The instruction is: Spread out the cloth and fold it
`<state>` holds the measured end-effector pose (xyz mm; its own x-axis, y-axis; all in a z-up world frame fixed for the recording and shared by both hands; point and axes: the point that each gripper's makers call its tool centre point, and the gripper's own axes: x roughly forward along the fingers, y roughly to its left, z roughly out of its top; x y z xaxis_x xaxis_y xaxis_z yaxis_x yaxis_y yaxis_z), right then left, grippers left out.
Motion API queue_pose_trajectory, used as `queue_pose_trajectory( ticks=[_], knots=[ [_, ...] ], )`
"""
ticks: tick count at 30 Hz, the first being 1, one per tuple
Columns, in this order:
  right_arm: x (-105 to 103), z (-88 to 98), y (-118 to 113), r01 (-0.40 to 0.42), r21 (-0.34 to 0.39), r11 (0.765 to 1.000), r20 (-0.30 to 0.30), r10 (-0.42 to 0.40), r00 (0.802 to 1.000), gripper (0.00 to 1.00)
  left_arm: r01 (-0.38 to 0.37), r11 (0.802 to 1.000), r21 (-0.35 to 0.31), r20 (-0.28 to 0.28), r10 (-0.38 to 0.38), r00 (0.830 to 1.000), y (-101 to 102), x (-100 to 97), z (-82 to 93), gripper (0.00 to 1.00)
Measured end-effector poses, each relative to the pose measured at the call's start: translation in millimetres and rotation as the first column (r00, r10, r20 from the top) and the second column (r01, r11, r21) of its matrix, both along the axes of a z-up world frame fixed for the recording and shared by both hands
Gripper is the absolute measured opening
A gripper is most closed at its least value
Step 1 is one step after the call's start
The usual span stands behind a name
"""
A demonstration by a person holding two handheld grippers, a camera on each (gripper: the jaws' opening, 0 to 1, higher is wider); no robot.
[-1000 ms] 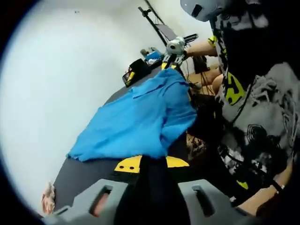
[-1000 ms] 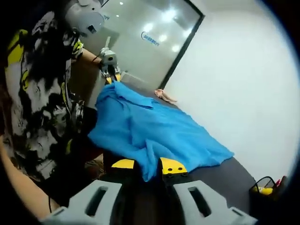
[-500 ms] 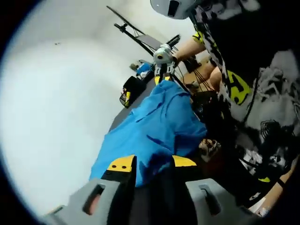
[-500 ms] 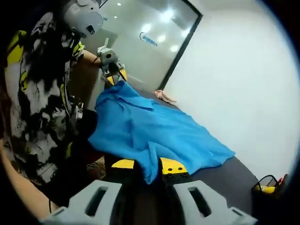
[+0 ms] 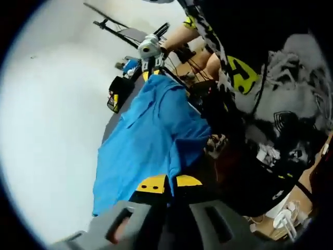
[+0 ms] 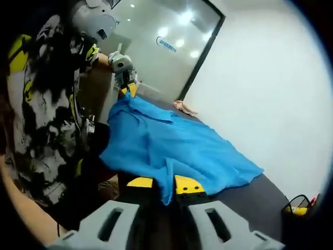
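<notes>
A bright blue cloth (image 5: 145, 140) lies stretched over a dark table (image 6: 250, 200), its near edge lifted. My left gripper (image 5: 168, 184) is shut on one corner of the cloth, pinched between its yellow-tipped jaws. My right gripper (image 6: 164, 184) is shut on another corner, and the cloth (image 6: 177, 148) runs away from it in loose folds. In the left gripper view the right gripper (image 5: 150, 63) shows at the cloth's far end. In the right gripper view the left gripper (image 6: 126, 83) shows at the far end, held by a hand.
A person in a black, white and yellow patterned shirt (image 6: 41, 104) stands close along the table's edge. A black and yellow pouch (image 5: 118, 94) sits at the table's far end. A small black basket (image 6: 296, 205) stands near the right corner. A glass wall (image 6: 161, 47) is behind.
The left gripper view has rolled and shifted as the hand moved, and its jaws now pinch tighter on the cloth's corner. In the right gripper view the far gripper has lifted slightly.
</notes>
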<state>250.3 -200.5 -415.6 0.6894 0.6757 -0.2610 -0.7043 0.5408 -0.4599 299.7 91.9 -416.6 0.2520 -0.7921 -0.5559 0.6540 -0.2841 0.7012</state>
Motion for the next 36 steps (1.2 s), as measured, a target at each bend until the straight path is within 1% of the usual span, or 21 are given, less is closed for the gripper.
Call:
queue_pose_trajectory(
  ticks=[1, 3, 6, 7, 8, 10, 12, 16, 19, 21, 23, 25, 26, 27, 28, 30, 31, 33, 34, 35, 36],
  knots=[
    [1.1, -2.2, -3.1, 0.0, -0.011, 1.0, -0.005, -0.001, 1.0, 0.03, -0.023, 1.0, -0.016, -0.021, 0.023, 1.0, 1.0, 2.7, 0.2, 0.01],
    [0.7, -0.9, -1.1, -0.011, 0.011, 1.0, -0.023, 0.011, 1.0, 0.02, -0.062, 0.997, -0.054, -0.073, 0.057, 0.996, 2.1, 5.6, 5.0, 0.01],
    [-1.0, 2.2, -0.8, -0.014, 0.014, 1.0, -0.036, 0.014, 0.999, 0.02, -0.115, 0.985, -0.127, -0.163, 0.094, 0.982, 4.9, 6.3, 20.9, 0.0],
    [-1.8, 3.9, -2.7, -0.013, 0.009, 1.0, -0.032, 0.014, 0.999, 0.02, -0.116, 0.983, -0.145, -0.168, 0.092, 0.982, 5.7, 5.8, 25.2, 0.0],
    [-2.0, 7.7, -8.0, -0.006, 0.015, 1.0, -0.026, 0.006, 1.0, 0.02, -0.135, 0.98, -0.144, -0.202, 0.104, 0.974, 9.0, 4.6, 26.2, 0.0],
    [-2.5, 13.4, -14.6, 0.015, 0.011, 1.0, -0.01, -0.015, 1.0, 0.03, -0.14, 0.983, -0.12, -0.186, 0.116, 0.976, 13.4, 4.2, 25.1, 0.0],
    [-3.7, 19.0, -22.1, 0.04, -0.013, 0.999, 0.031, -0.04, 0.999, 0.04, -0.146, 0.986, -0.082, -0.174, 0.131, 0.976, 15.2, 1.3, 20.6, 0.0],
    [-11.9, 22.8, -19.7, 0.018, -0.01, 1.0, 0.065, -0.017, 0.998, 0.08, -0.157, 0.984, -0.087, -0.181, 0.14, 0.974, 18.3, 0.4, 16.8, 0.0],
    [-8.1, 16.9, -18.3, 0.02, -0.059, 0.998, 0.086, -0.015, 0.996, 0.15, -0.174, 0.98, -0.098, -0.181, 0.155, 0.971, 17.1, 4.6, 13.6, 0.0],
    [-5.2, 7.9, -16.0, 0.001, -0.088, 0.996, 0.081, 0.006, 0.997, 0.15, -0.177, 0.976, -0.127, -0.169, 0.155, 0.973, 14.2, 7.6, 14.0, 0.0],
    [-2.2, 1.1, -18.2, 0.004, -0.165, 0.986, 0.095, 0.011, 0.995, 0.17, -0.188, 0.973, -0.133, -0.168, 0.165, 0.972, 13.1, 9.3, 13.3, 0.0],
    [-1.6, 1.3, -16.7, 0.006, -0.193, 0.981, 0.11, 0.016, 0.994, 0.17, -0.197, 0.972, -0.131, -0.189, 0.171, 0.967, 12.5, 8.9, 10.8, 0.0],
    [-3.3, 0.6, -14.8, -0.009, -0.192, 0.981, 0.106, 0.029, 0.994, 0.11, -0.199, 0.971, -0.135, -0.203, 0.17, 0.964, 12.4, 7.6, 10.4, 0.0],
    [-7.0, -3.8, -7.9, -0.033, -0.159, 0.987, 0.048, 0.041, 0.998, 0.02, -0.21, 0.969, -0.128, -0.256, 0.173, 0.951, 11.3, 4.0, 6.9, 0.0],
    [-6.0, -7.0, -8.2, -0.032, -0.153, 0.988, 0.018, 0.035, 0.999, 0.02, -0.205, 0.97, -0.13, -0.238, 0.17, 0.956, 11.7, 5.7, 8.1, 0.0],
    [-5.6, -10.3, -8.9, -0.023, -0.119, 0.993, -0.031, 0.02, 0.999, 0.02, -0.228, 0.963, -0.146, -0.269, 0.183, 0.946, 12.6, 7.8, 8.4, 0.0],
    [-4.8, -8.2, -10.1, -0.021, -0.118, 0.993, -0.02, 0.019, 1.0, 0.02, -0.237, 0.958, -0.161, -0.29, 0.184, 0.939, 12.6, 7.8, 10.1, 0.0],
    [-8.3, -2.0, -9.6, -0.02, -0.086, 0.996, -0.032, 0.018, 0.999, 0.02, -0.239, 0.957, -0.164, -0.285, 0.186, 0.94, 17.4, 7.2, 15.3, 0.0],
    [-13.1, 3.8, -5.6, -0.028, -0.064, 0.998, -0.044, 0.025, 0.999, 0.01, -0.246, 0.957, -0.157, -0.308, 0.189, 0.932, 18.9, 5.0, 16.5, 0.0],
    [-15.9, 7.4, -4.4, -0.032, -0.047, 0.998, -0.052, 0.03, 0.998, 0.01, -0.239, 0.958, -0.156, -0.311, 0.182, 0.933, 20.7, 0.2, 20.1, 0.0],
    [-19.7, 11.3, -5.8, -0.036, -0.057, 0.998, -0.049, 0.033, 0.998, 0.01, -0.239, 0.959, -0.152, -0.308, 0.184, 0.933, 21.6, -1.8, 21.2, 0.0]
  ],
)
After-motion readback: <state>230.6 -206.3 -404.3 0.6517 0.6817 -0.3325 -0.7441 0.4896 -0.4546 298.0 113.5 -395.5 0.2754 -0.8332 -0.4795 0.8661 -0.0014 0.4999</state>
